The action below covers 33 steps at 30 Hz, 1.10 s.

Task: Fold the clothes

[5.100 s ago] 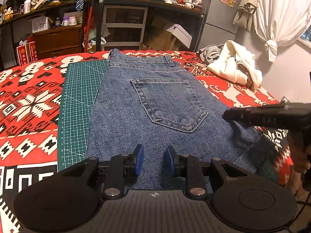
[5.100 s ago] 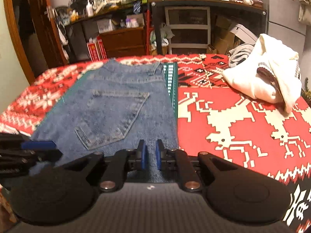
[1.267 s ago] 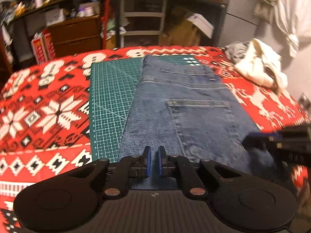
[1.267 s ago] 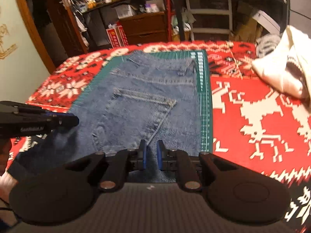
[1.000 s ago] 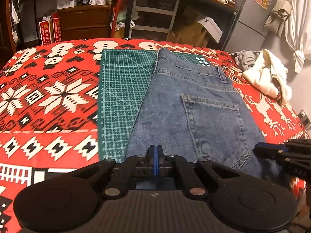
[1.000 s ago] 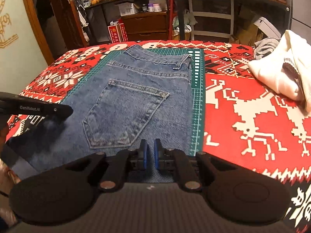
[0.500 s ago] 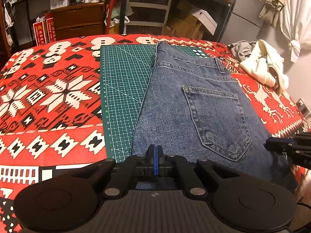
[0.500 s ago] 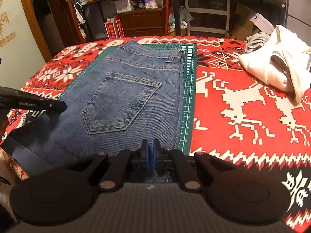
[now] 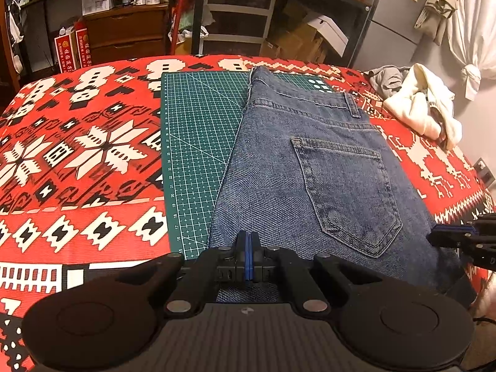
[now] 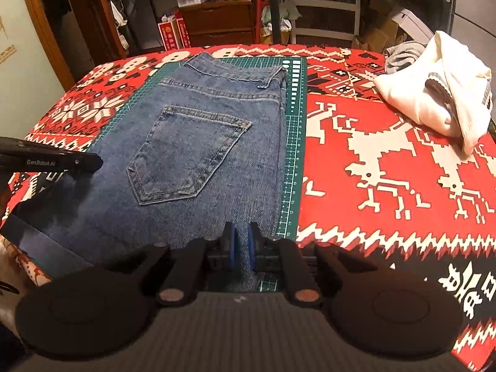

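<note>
The left gripper point(image 9: 248, 259) has its two blue pads pressed flat together, with no gap showing. It sits at the near edge of the folded blue denim jeans point(image 9: 313, 186), and I cannot tell if any cloth is pinched between the pads. The right gripper point(image 10: 241, 249) has its blue pads a little apart, with a thin gap between them. It is low over the near right part of the jeans, and denim shows through the gap.

The jeans lie flat with a back pocket point(image 10: 186, 158) facing up. The waistband is at the far end. The jeans rest on a dark green cutting mat with white grid lines point(image 9: 198, 142). More of the mat shows on the left of the jeans than on the right. The mat lies on a red blanket with white and black snowflake and deer shapes point(image 10: 387, 167).

Far to the right on the blanket sits a crumpled cream white garment point(image 10: 440, 93), well apart from the jeans. A grey cloth point(image 9: 387, 79) lies just behind it. Past the blanket are brown wooden drawers point(image 9: 124, 35) and dark shelves full of things point(image 10: 322, 3).
</note>
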Motion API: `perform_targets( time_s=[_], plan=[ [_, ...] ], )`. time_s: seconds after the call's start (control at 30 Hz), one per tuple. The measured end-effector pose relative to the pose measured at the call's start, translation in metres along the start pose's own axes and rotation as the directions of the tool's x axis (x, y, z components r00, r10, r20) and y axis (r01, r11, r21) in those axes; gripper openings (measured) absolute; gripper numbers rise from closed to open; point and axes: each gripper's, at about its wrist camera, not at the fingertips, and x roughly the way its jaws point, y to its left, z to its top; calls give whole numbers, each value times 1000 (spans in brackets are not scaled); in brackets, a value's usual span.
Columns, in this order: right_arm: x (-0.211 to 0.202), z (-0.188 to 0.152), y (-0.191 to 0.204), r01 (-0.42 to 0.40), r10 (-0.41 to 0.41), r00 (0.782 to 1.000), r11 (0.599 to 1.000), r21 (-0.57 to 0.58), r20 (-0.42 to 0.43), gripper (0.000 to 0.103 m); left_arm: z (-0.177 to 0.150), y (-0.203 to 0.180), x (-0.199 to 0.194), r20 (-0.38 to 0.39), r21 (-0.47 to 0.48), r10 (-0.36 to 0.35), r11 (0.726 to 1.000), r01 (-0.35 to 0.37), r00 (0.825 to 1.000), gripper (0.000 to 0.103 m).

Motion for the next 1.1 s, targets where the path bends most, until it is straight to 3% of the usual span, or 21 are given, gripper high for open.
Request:
perform_targets(
  time_s=[0.07, 0.2, 0.33, 0.53, 0.6, 0.7, 1.1],
  plan=[
    [-4, 6, 4, -7, 7, 1000, 1000, -16, 8, 14, 0, -1, 0, 0, 8, 5, 1000, -5, 1000, 3],
    [-4, 28, 21, -41, 45, 998, 997, -60, 52, 28, -2, -4, 0, 3, 14, 12, 1000, -12, 1000, 3],
    [14, 51, 41, -33, 43, 996, 993, -117, 81, 29, -2, -4, 0, 3, 14, 12, 1000, -12, 1000, 3],
    [56, 73, 44, -6, 14, 995, 996, -89, 94, 29, -2, -2, 0, 4, 1, 5, 1000, -5, 1000, 3],
    [68, 73, 37, 28, -21, 996, 997, -77, 87, 22, -2, -3, 0, 5, 3, 6, 1000, -6, 1000, 3],
    [71, 69, 23, 19, -13, 994, 998, -56, 105, 8, -2, -2, 0, 5, 1, 3, 1000, -3, 1000, 3],
    [49, 42, -8, 18, -19, 994, 1000, 7, 104, 6, -1, -3, 0, -4, 4, 3, 1000, -3, 1000, 3]
  ],
)
